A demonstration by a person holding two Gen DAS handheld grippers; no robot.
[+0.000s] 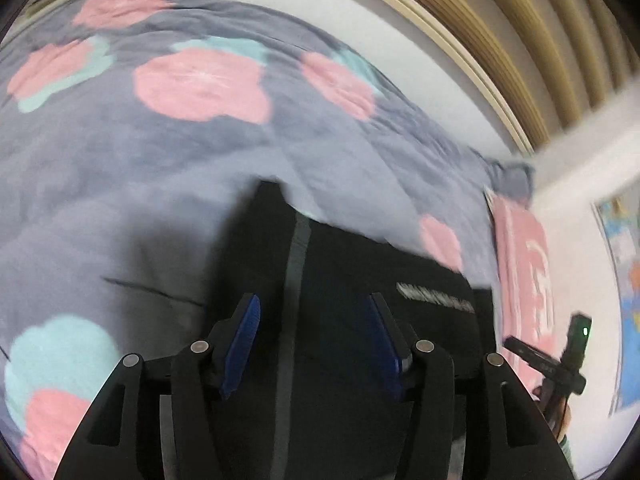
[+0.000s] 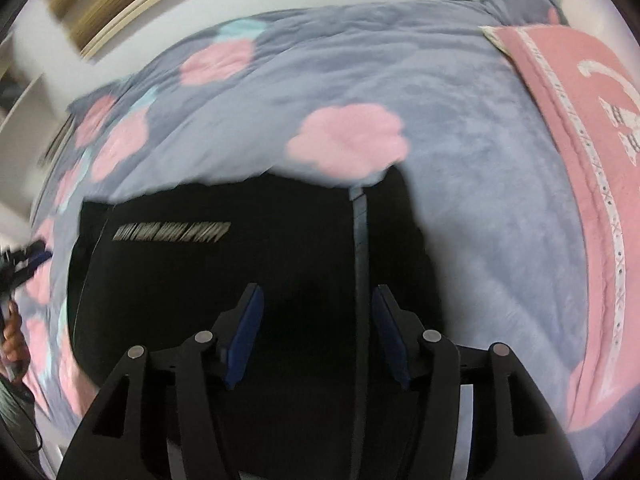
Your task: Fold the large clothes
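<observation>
Black garment lies spread flat on the grey flowered blanket, straight ahead of both my claws and reaching under them at the near edge, with a grey stripe running lengthwise down it and a line of pale lettering across its middle. Starting at the left, my left gripper hangs over the garment's left part with its blue pads parted and nothing between them, the stripe running between the fingers. Further right, my right gripper hangs over the right part, likewise spread wide and empty, the stripe passing just inside its right finger. Beyond that, at the far right of the bed, a pink towel lies alongside the garment but apart from it. Both views are smeared with motion blur, so I cannot tell whether the pads touch the cloth or float just above it. I judge the next move to be pinching an edge or corner for a fold. The risks I see: the blanket is soft and plush, so a deep pinch could gather blanket pile along with the garment and drag it; two uneven grips would skew the fold line; and a shallow bite on limp fabric could slip free mid-lift
</observation>
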